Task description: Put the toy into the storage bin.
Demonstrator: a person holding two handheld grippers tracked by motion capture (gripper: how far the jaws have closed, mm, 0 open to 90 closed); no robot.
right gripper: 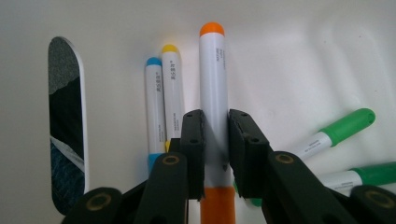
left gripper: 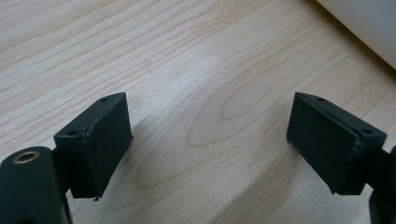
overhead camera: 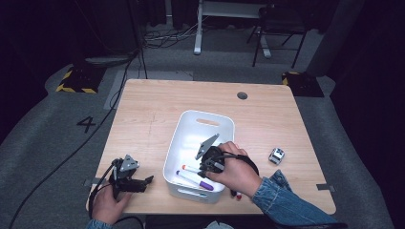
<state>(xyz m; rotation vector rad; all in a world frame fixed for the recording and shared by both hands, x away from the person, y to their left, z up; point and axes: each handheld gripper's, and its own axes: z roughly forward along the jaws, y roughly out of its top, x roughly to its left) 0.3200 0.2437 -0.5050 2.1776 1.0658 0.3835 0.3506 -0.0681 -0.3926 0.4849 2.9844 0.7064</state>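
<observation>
Right gripper [right gripper: 215,144] clamps the orange-capped marker [right gripper: 213,84] inside the white bin [overhead camera: 187,129]. Left gripper [left gripper: 210,140] sits wide open, empty, above the table [left gripper: 187,56].

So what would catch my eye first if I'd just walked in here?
Probably the white bin in the middle of the wooden table, where the right tool is clamped on an orange-capped marker among blue, yellow and green ones. At the table's near left corner, the left tool rests with jaws wide apart, holding nothing.

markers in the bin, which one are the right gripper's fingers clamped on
The orange-capped marker, between the right gripper fingers. The blue, yellow and green ones lie free beside it.
</observation>
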